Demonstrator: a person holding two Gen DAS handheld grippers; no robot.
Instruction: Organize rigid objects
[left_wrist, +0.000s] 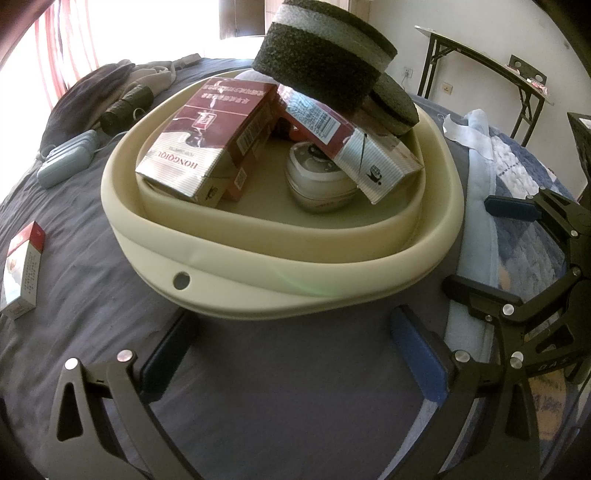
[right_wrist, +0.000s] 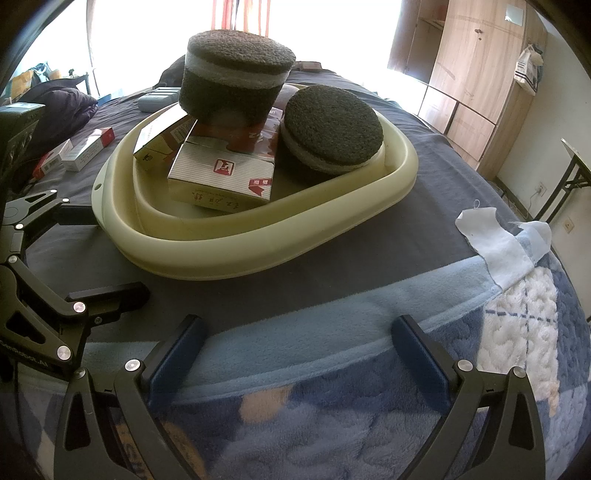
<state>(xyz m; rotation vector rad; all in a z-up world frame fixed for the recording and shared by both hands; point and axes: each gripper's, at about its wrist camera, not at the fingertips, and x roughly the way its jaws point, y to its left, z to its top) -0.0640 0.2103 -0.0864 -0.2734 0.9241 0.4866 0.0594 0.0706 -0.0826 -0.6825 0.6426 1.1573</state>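
Note:
A cream basin (left_wrist: 258, 236) (right_wrist: 221, 240) sits on the bed. Inside lie red-and-white boxes (left_wrist: 207, 136) (right_wrist: 221, 173) and a white round jar (left_wrist: 317, 177). A tall black foam cylinder with a white band (left_wrist: 325, 62) (right_wrist: 236, 74) rests on the boxes. A flatter foam disc (left_wrist: 395, 99) (right_wrist: 332, 129) leans against the far rim. Another box (left_wrist: 22, 273) (right_wrist: 85, 147) lies loose on the sheet. My left gripper (left_wrist: 291, 350) (right_wrist: 92, 254) is open just short of the basin. My right gripper (right_wrist: 299, 343) (left_wrist: 487, 249) is open over the blanket, holding nothing.
A grey-blue case (left_wrist: 66, 158), a black roll (left_wrist: 125, 107) and dark clothes lie beyond the basin. A white cloth (right_wrist: 495, 236) lies on the blue patterned blanket (right_wrist: 332, 406). A folding table (left_wrist: 498, 66) and a wooden wardrobe (right_wrist: 472, 74) stand past the bed.

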